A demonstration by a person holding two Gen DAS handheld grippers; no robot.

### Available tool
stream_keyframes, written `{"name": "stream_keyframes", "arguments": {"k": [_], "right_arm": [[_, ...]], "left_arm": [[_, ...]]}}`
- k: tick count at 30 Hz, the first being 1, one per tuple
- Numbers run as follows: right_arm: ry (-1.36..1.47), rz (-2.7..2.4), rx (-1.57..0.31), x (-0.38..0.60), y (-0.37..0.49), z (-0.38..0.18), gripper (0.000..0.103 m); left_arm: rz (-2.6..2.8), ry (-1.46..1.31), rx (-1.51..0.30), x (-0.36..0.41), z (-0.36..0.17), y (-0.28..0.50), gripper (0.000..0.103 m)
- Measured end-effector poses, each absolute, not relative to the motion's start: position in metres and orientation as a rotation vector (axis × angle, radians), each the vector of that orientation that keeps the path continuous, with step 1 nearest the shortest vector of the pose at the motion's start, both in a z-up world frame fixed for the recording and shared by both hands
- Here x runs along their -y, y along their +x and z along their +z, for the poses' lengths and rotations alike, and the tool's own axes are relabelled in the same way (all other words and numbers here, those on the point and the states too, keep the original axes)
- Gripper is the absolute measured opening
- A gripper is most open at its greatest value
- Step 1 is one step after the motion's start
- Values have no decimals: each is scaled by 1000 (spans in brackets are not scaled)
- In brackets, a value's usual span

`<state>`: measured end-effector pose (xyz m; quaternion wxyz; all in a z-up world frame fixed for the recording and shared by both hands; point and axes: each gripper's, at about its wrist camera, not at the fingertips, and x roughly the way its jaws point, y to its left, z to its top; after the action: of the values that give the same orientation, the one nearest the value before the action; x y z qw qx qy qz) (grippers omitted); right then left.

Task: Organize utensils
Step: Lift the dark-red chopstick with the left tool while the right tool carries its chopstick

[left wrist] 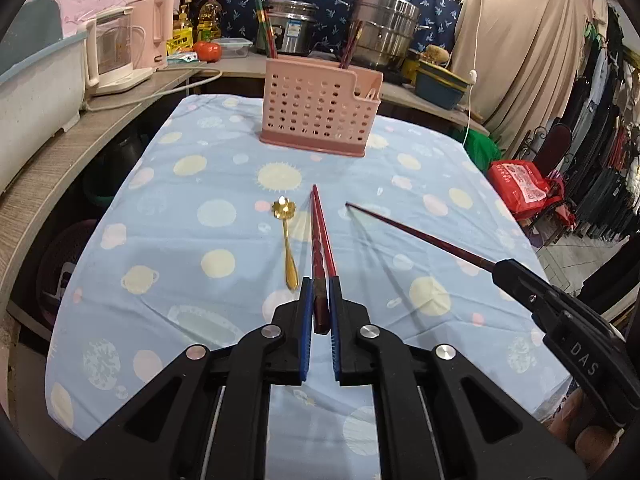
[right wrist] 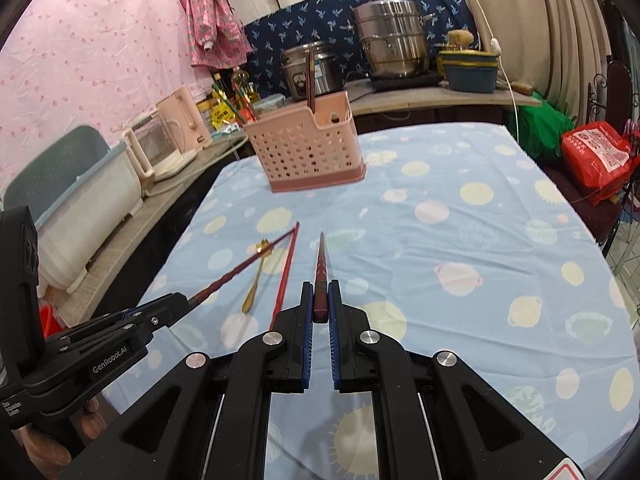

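Note:
My left gripper [left wrist: 321, 284] is shut on the butt of a dark red chopstick [left wrist: 320, 308], held off the cloth and pointing at the pink perforated utensil holder [left wrist: 320, 112]. A brighter red chopstick [left wrist: 327, 252] lies on the table just right of it, and a gold spoon [left wrist: 287, 248] lies to the left. My right gripper [right wrist: 321, 286] is shut on another dark red chopstick [right wrist: 321, 272], also lifted. In the right wrist view the left gripper [right wrist: 182, 300] comes in from the left beside the spoon [right wrist: 256, 276]. The holder [right wrist: 308, 148] has chopsticks standing in it.
A blue tablecloth [left wrist: 180, 240] with planets covers the table. A counter runs along the left and back with a white tub [left wrist: 36, 92], a kettle [left wrist: 116, 56] and steel pots [left wrist: 384, 28]. A red bag [left wrist: 520, 188] sits off the table's right edge.

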<state>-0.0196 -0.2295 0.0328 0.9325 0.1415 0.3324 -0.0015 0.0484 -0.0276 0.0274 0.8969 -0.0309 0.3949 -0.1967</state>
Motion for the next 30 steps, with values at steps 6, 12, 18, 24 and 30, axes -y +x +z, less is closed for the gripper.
{"name": "stream_keyframes", "arguments": {"k": [6,12,18,24,30], "right_arm": [[286,-12,-620,237,-18,62,7],[287,-24,-573,243,-15,80,7],[310,-28,-617,245,-21,61,7],[322,-23,-648,243,-23,47,7],[327,-19,-650,241,-22,47,7]], "left_arm": [[-426,-66,-761,24,59,51,2],[-426,-76,-740,20,73,57,2],[-409,-74,-843,14,24,63,19],[-390,-47,-954,17,-31,67,23],[-395,-31,-1001,20,-54,67,22]]}}
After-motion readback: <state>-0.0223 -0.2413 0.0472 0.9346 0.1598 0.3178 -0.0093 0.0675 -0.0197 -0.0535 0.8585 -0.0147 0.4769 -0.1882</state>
